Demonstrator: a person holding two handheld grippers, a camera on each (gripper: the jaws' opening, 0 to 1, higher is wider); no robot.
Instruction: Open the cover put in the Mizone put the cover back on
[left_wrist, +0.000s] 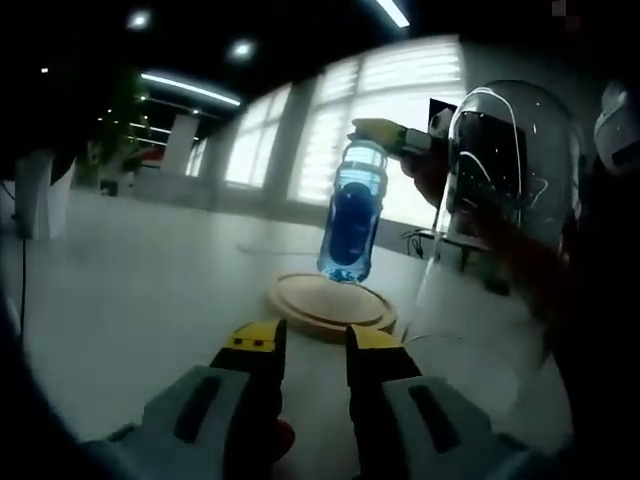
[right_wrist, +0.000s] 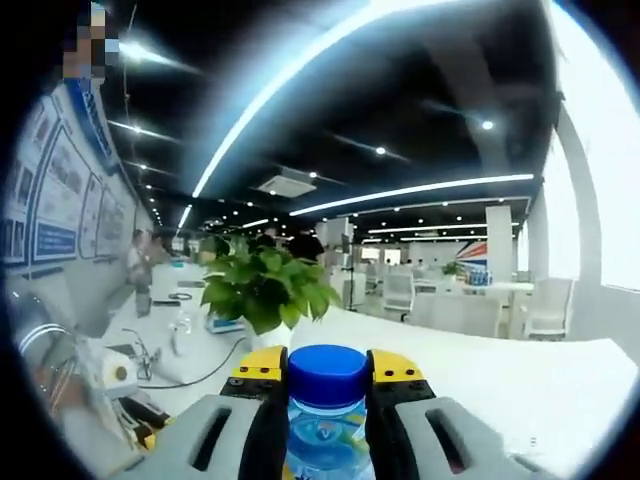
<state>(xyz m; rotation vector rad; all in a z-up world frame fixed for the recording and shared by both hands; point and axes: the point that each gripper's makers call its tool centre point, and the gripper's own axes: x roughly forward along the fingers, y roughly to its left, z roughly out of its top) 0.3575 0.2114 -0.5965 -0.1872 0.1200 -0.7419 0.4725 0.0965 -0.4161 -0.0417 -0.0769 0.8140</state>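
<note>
Yellow-tipped jaws of the right gripper (right_wrist: 328, 385) are clamped on the neck of the bottle (right_wrist: 328, 430), just under its blue cap (right_wrist: 327, 372), with one jaw pressed to each side. In the left gripper view the same bottle (left_wrist: 353, 212) hangs in the air with blue liquid inside, held near its top by that other gripper (left_wrist: 395, 135), and its base is just above the round wooden base (left_wrist: 332, 303) on the white table (left_wrist: 130, 300). It does not look to be touching the wood, though I cannot be sure from this angle.

The left gripper (left_wrist: 315, 345) has its jaws a little apart and holds nothing; it hovers low over the table, on the near side of the wooden base.

The clear glass dome (left_wrist: 515, 165), the cover, stands off the base to the right, beside the bottle, with a person's arm near it. So my reading is that the first step is done, since the cover is off. The second step is in hand: the bottle is nearly over the base but not yet set down. Left to do are lowering and releasing the bottle upright, then putting the dome back over it on the wooden base.

Farther out, a green plant (right_wrist: 262, 285) and office desks lie beyond the table.
</note>
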